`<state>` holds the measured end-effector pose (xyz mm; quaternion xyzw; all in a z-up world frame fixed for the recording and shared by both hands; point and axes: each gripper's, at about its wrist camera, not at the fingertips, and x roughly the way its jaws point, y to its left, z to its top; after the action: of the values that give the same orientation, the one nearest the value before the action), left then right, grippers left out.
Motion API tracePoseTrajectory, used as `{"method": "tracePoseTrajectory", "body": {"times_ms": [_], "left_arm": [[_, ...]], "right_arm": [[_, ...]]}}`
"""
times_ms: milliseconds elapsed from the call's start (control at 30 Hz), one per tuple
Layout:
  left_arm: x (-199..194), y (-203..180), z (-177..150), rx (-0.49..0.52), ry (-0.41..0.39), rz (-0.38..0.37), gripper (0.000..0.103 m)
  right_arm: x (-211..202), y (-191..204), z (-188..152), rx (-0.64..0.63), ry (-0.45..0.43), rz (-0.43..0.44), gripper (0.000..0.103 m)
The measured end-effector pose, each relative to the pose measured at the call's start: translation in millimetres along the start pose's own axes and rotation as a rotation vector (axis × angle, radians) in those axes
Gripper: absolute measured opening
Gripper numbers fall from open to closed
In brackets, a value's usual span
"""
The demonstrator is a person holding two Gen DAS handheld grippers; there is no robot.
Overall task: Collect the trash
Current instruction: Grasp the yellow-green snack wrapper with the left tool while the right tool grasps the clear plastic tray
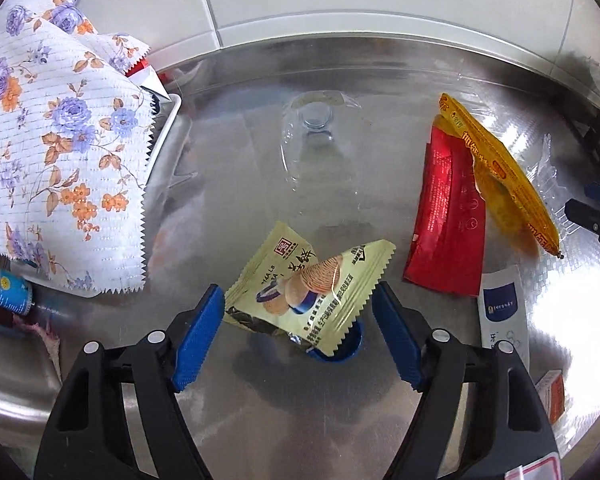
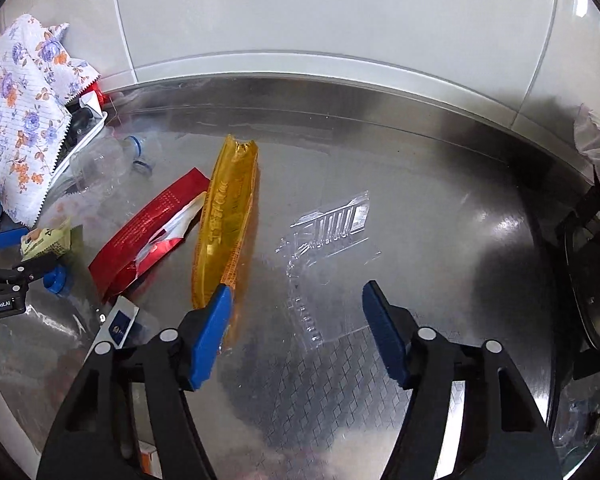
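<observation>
My left gripper [image 1: 299,304] is open, its blue fingers on either side of a pale green biscuit wrapper [image 1: 306,292] that lies over a blue bottle cap [image 1: 342,350] on the steel counter. A red wrapper [image 1: 446,220] and a long orange wrapper [image 1: 504,176] lie to the right, a clear plastic bottle [image 1: 316,136] farther back. My right gripper [image 2: 296,300] is open above a clear plastic blister tray [image 2: 324,240]. Its left finger is next to the orange wrapper [image 2: 226,216]. The red wrapper [image 2: 148,236] and the bottle [image 2: 108,164] lie to the left.
A floral cloth [image 1: 56,140] drapes over a white tray [image 1: 168,128] at the left. A white and blue sachet [image 1: 502,312] and a small orange box [image 1: 554,396] lie at the right. A gas hob [image 2: 592,272] is at the far right. A tiled wall [image 2: 300,20] backs the counter.
</observation>
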<state>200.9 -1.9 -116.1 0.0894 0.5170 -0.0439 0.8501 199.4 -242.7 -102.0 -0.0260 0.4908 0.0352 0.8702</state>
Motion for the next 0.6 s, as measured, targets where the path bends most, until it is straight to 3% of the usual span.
{"method": "tracePoseTrajectory", "body": {"times_ms": [100, 167, 300, 367, 600], "left_arm": [[8, 0, 2, -0.003, 0.015, -0.005, 0.065], [10, 0, 3, 0.001, 0.019, -0.002, 0.062], [11, -1, 2, 0.011, 0.024, -0.001, 0.054], [11, -1, 2, 0.013, 0.026, -0.002, 0.044], [7, 8, 2, -0.006, 0.02, 0.003, 0.015]], "right_arm": [[11, -4, 1, 0.019, 0.027, 0.024, 0.045], [15, -4, 0, 0.019, 0.038, 0.028, 0.041], [21, -7, -4, 0.028, 0.056, 0.048, 0.017], [21, -7, -6, 0.029, 0.057, 0.052, 0.011], [7, -15, -11, 0.051, 0.031, 0.061, 0.009]]}}
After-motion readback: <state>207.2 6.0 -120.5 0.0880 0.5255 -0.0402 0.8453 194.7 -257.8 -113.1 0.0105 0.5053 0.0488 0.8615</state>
